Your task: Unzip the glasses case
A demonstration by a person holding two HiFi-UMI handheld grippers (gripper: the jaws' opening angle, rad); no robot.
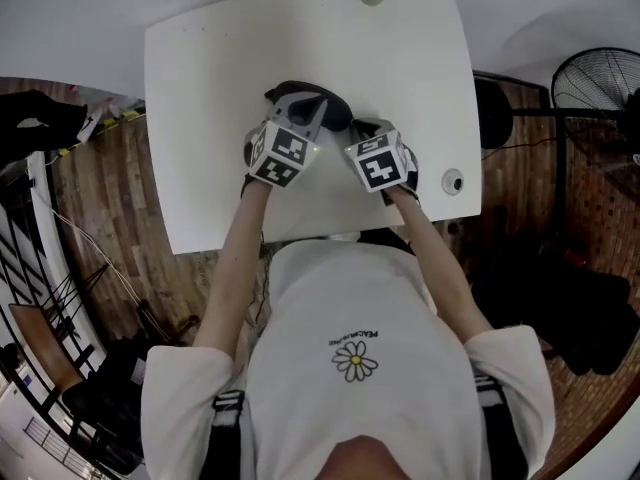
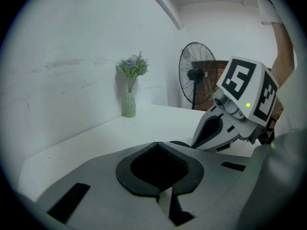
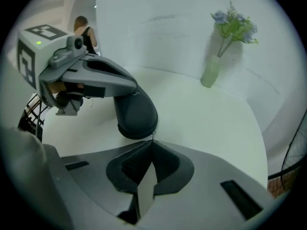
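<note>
Head view: white rectangular surface (image 1: 200,118) fills the upper middle of the frame, above brown wood-plank floor (image 1: 120,188). The dark, rounded oblong glasses case (image 1: 338,108) lies at the centre of the surface, mostly covered by the two tools. The left hand-held gripper (image 1: 303,106) comes in from lower left, with its black-and-white marker cube (image 1: 282,153) just below the case. The right hand-held gripper (image 1: 358,128) comes in from lower right and its marker cube (image 1: 383,163) sits close beside the other. Left gripper view: left hand-held gripper (image 2: 158,143) is closed, grey jaws meeting at the tips with no gap. The right hand-held gripper (image 2: 197,145) shows at centre right, angled down to the surface. Right gripper view: right hand-held gripper (image 3: 152,142) is closed, tips together and right at the near end of the glasses case (image 3: 136,114). A thin dark pull sticks out of the case at that spot; cannot tell whether it is pinched. In the same view the left hand-held gripper (image 3: 134,87) lies across the top of the case from the upper left, tips resting on it; a grip on the case cannot be confirmed. Surroundings: pale green vase of small flowers (image 3: 210,71) stands at the far edge of the surface, well apart from the case. A black standing fan (image 2: 197,80) is on the floor beyond the surface. The person wears a white T-shirt with a daisy print (image 1: 357,358).
</note>
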